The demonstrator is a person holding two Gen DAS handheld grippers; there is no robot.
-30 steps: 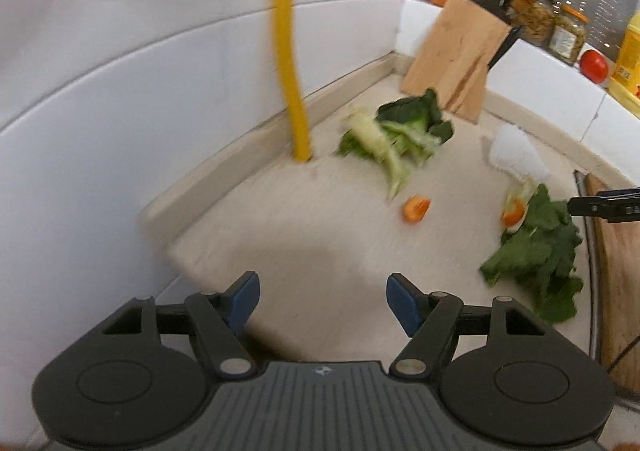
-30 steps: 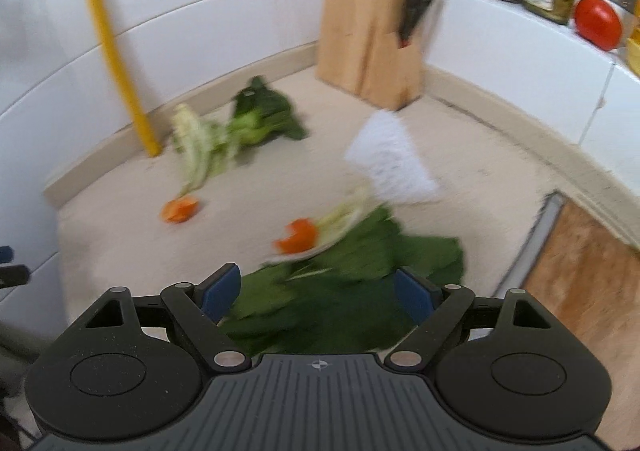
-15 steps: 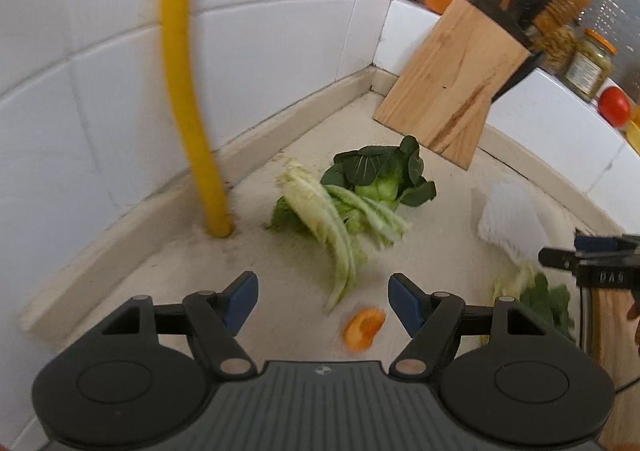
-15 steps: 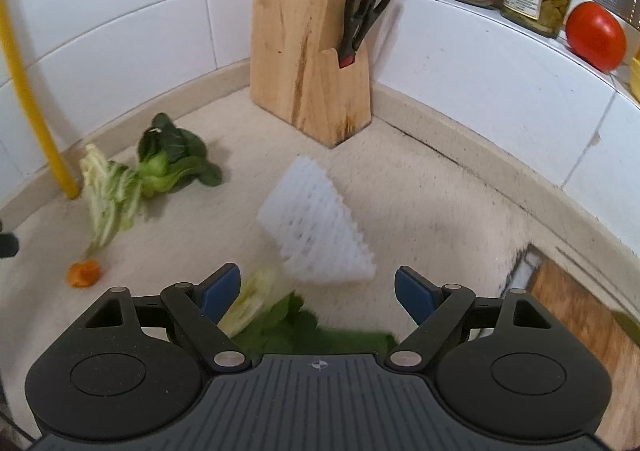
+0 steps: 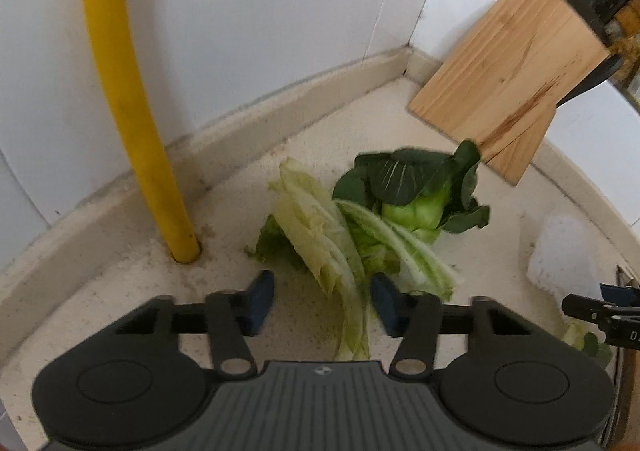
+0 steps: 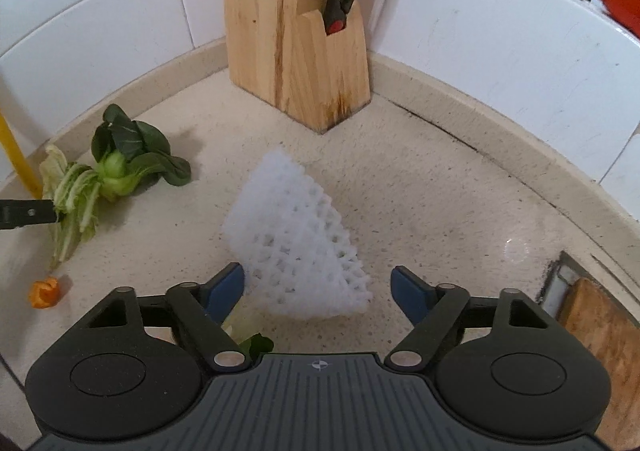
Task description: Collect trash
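Scraps lay across the counter (image 6: 420, 187). The left gripper (image 5: 322, 303), jaws closing but not yet pinching, straddled the pale cabbage leaves (image 5: 320, 247) near the yellow pipe (image 5: 132, 91). The right gripper (image 6: 318, 287), jaws also narrowing and unclamped, bracketed the white foam net (image 6: 296, 235) before the knife block (image 6: 296, 31). Limp leaves might have slid free, I judged, and the springy net could have squirted out sideways.
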